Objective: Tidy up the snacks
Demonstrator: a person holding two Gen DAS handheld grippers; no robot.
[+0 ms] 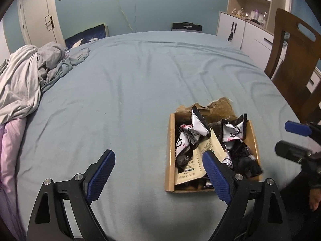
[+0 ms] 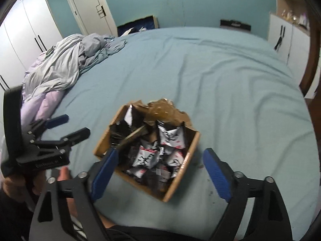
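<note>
With both claws spread wide and empty, the cardboard box (image 1: 212, 150) of black-and-white snack packets (image 2: 170, 135) sits on the blue bed (image 1: 130, 76) near its front edge. Left gripper (image 1: 158, 172) hangs over bare sheet beside the box; right gripper (image 2: 160, 170) straddles the box's near corner, pads clear.

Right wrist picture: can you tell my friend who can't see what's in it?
An open brown cardboard box full of black-and-white snack packets sits on a blue-sheeted bed, under the open right gripper. The open left gripper is beside it.
</note>
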